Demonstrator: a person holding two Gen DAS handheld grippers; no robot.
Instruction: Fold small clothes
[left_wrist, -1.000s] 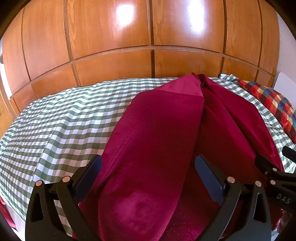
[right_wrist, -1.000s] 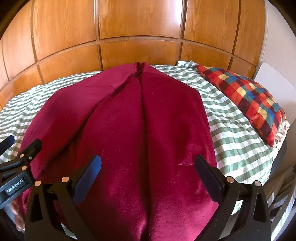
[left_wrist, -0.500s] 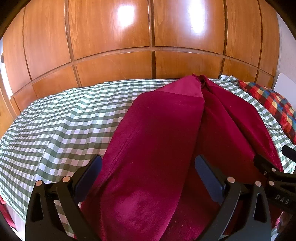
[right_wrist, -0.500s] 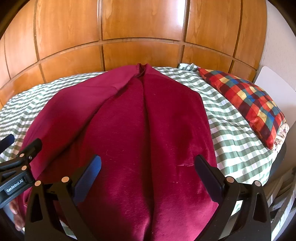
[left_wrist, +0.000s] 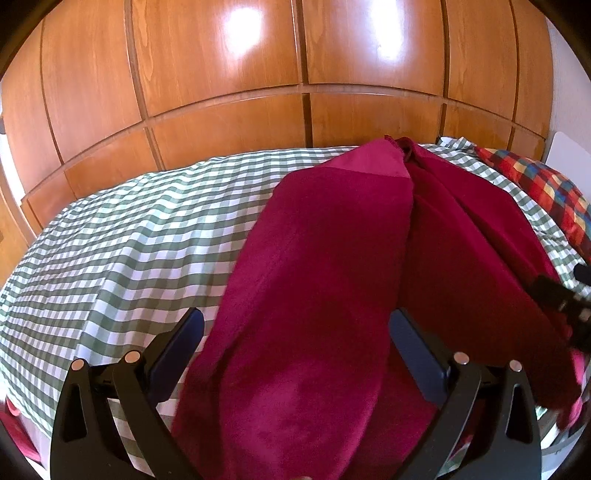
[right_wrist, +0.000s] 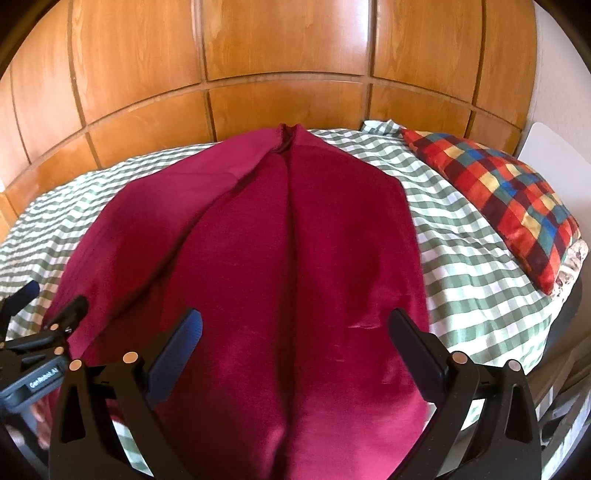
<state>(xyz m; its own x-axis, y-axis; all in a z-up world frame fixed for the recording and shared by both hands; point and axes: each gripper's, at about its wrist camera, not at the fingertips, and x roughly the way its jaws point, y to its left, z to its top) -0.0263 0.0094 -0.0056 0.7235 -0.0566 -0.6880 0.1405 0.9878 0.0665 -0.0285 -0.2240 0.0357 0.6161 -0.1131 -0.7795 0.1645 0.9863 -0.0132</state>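
your left gripper and right gripper both hang with fingers spread wide and pinching nothing, side by side over the near end of the crimson garment; that garment lies lengthwise down the bed, on the green checked cover, its two long halves meeting at a centre crease that runs to a point near the wooden panelling; to fold it well, i judge you should bring each gripper down onto a near corner, take both layers in one bite, lift evenly and carry the near edge toward the far point, keeping the crease straight so the plush cloth does not slide askew; counted: one garment, two grippers, one multicoloured checked pillow well to the right, one bed.
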